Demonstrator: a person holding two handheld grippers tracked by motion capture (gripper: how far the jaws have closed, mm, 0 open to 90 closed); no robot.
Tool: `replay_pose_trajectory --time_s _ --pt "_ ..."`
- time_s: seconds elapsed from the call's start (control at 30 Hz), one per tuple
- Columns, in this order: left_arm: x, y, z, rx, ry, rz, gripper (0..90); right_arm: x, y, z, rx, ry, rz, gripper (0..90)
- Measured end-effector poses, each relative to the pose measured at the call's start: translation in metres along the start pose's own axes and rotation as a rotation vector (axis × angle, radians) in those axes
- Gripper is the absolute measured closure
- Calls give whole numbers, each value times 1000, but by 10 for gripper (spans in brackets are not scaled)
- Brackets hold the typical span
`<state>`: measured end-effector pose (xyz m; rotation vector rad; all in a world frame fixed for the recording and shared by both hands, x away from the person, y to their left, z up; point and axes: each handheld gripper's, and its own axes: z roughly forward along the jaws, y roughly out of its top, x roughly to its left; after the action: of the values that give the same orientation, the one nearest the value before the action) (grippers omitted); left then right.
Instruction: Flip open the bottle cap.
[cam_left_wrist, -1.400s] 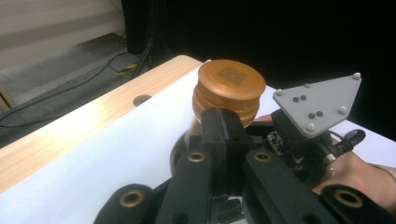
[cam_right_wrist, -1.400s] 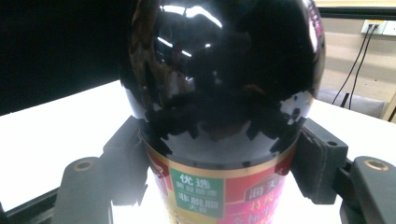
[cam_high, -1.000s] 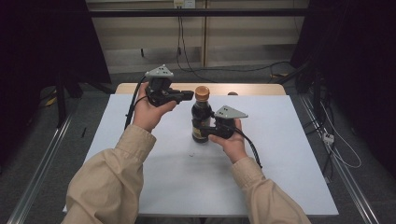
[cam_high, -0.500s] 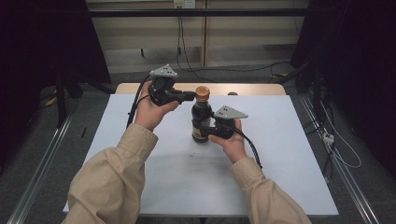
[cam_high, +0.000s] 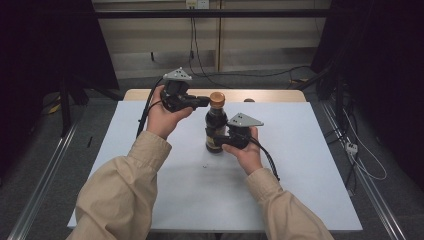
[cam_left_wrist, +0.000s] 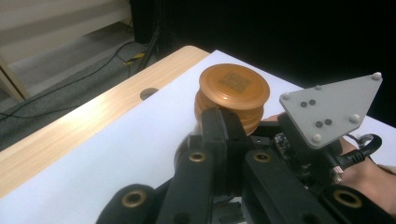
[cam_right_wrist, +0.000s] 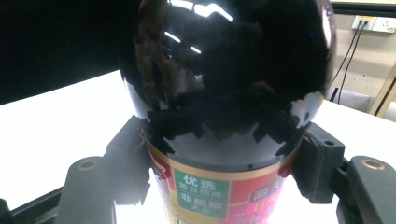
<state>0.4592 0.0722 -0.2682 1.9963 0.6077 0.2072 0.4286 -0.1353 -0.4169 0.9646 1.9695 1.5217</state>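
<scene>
The dark sauce bottle (cam_high: 216, 131) stands upright mid-bench (cam_high: 300, 165), clamped at its body by the right claw (cam_high: 221, 141). The left claw (cam_high: 204, 101), jaws together, sits just left of the orange cap (cam_high: 217, 98). Judged step: uncapping; next, spread the jaws and grip the cap squarely.

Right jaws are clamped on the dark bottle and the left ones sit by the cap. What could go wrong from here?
1. The right gripper clamps the bottle low, on its glossy label band; if the cap is twisted, the bottle could spin or slip.
2. The left gripper is shut, its jaws against the cap's side rather than around it; a push there could tip the tall bottle.
3. If the cap loosens, dark liquid might spill on the white table.
</scene>
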Motion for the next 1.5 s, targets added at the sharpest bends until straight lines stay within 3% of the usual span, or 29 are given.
replay_pose_trajectory --time_s 0.17,0.57,1.13,1.2,1.27,1.33,1.4,1.5 --pt "0 0 2 -8 9 -35 900 0 0 1 -2 -3 6 320" --pt "-4 3 2 10 29 -54 900 0 -1 0 1 -12 16 321" --pt "-9 6 3 20 45 -46 900 -2 0 0 13 -5 23 320" --pt "-10 8 4 10 26 -50 900 -3 0 -1 12 -6 34 321" --pt "-12 14 -2 -91 -37 -82 900 -4 -1 0 6 -5 41 321" --pt "-21 34 -10 -111 -13 -28 900 3 1 3 18 -9 1 320" --pt "-32 49 -11 -81 17 7 900 9 3 7 22 -21 -28 317" --pt "-35 53 -12 -57 34 20 900 12 6 9 43 -23 -53 316"
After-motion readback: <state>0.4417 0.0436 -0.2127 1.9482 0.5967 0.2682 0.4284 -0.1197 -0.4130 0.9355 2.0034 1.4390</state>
